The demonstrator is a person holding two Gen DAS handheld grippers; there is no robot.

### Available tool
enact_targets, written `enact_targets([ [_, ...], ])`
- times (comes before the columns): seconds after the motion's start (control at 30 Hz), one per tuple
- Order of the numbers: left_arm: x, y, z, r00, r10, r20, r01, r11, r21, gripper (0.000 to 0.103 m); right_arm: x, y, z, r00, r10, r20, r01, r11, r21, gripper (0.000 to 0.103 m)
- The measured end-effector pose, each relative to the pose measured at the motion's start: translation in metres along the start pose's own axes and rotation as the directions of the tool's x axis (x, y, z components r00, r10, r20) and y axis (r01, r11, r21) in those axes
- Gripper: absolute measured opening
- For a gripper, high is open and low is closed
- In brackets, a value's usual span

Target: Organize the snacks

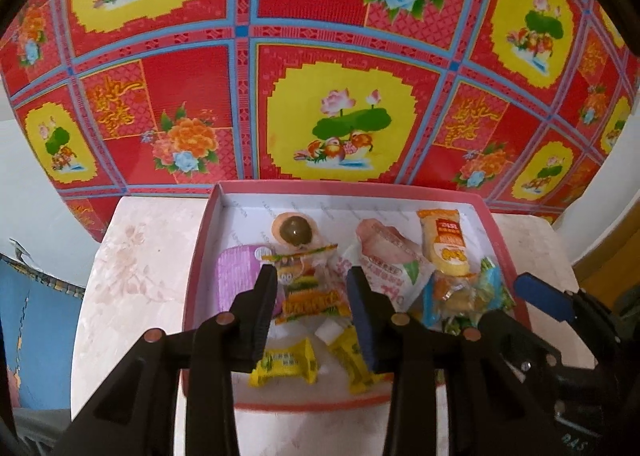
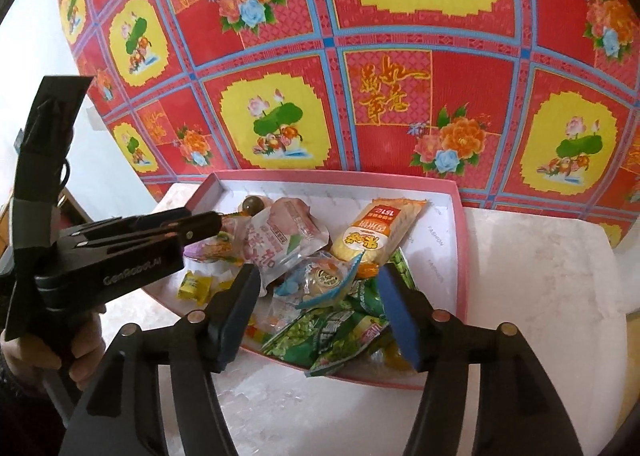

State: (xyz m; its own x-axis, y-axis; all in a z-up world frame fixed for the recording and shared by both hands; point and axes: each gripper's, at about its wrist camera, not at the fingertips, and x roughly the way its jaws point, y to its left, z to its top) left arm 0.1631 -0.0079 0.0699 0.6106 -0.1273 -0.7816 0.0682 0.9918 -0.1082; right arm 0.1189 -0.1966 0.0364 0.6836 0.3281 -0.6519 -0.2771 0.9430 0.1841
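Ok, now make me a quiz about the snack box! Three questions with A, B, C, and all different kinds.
1. Where is the long yellow packet?
A. On the bare table
B. Between the right jaws
C. In the box

2. What colour is the box's rim?
A. Blue
B. Pink
C. Green

3. How do the right gripper's jaws stand?
A. Open
B. Shut on the long yellow packet
C. Shut on nothing

Answers:
1 C: it lies inside the box walls, among the other snacks.
2 B: the edge all round the box is pink.
3 A: the two jaws stand well apart above the snacks, gripping nothing.
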Motion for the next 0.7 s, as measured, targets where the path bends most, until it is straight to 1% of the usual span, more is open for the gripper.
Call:
enact_targets([
  [0.07, -0.006, 0.002, -0.001, 1.0, 0.002, 0.003, -0.002, 1.0, -0.002, 0.042, -0.004, 0.0, -0.002, 1.0, -0.001, 0.006, 0.001, 1.0, 0.008, 0.064],
  [0.2, -0.014, -0.007, -0.007, 1.0, 0.006, -0.007, -0.006, 1.0, 0.002, 0.045, -0.01, 0.0, -0.006, 1.0, -0.014, 0.007, 0.014, 1.0, 0.017, 0.066],
  [0.37, -0.024, -0.009, -0.018, 1.0, 0.01, -0.015, -0.011, 1.0, -0.004, 0.052, -0.02, 0.002, -0.013, 1.0, -0.027, 0.01, 0.026, 0.999, 0.029, 0.068],
  [0.47, -0.032, -0.009, -0.028, 1.0, 0.007, -0.028, -0.007, 1.0, -0.01, 0.052, -0.026, 0.003, -0.017, 0.999, -0.03, 0.012, 0.03, 0.999, 0.035, 0.072],
  [0.6, -0.038, -0.008, -0.041, 0.999, 0.017, -0.036, -0.017, 1.0, -0.014, 0.053, -0.032, 0.007, -0.024, 0.999, -0.033, 0.011, 0.033, 0.999, 0.039, 0.072],
  [0.7, -0.039, -0.007, -0.05, 0.999, 0.028, -0.04, -0.029, 1.0, -0.013, 0.056, -0.034, 0.009, -0.03, 0.999, -0.041, 0.003, 0.041, 0.998, 0.041, 0.072],
])
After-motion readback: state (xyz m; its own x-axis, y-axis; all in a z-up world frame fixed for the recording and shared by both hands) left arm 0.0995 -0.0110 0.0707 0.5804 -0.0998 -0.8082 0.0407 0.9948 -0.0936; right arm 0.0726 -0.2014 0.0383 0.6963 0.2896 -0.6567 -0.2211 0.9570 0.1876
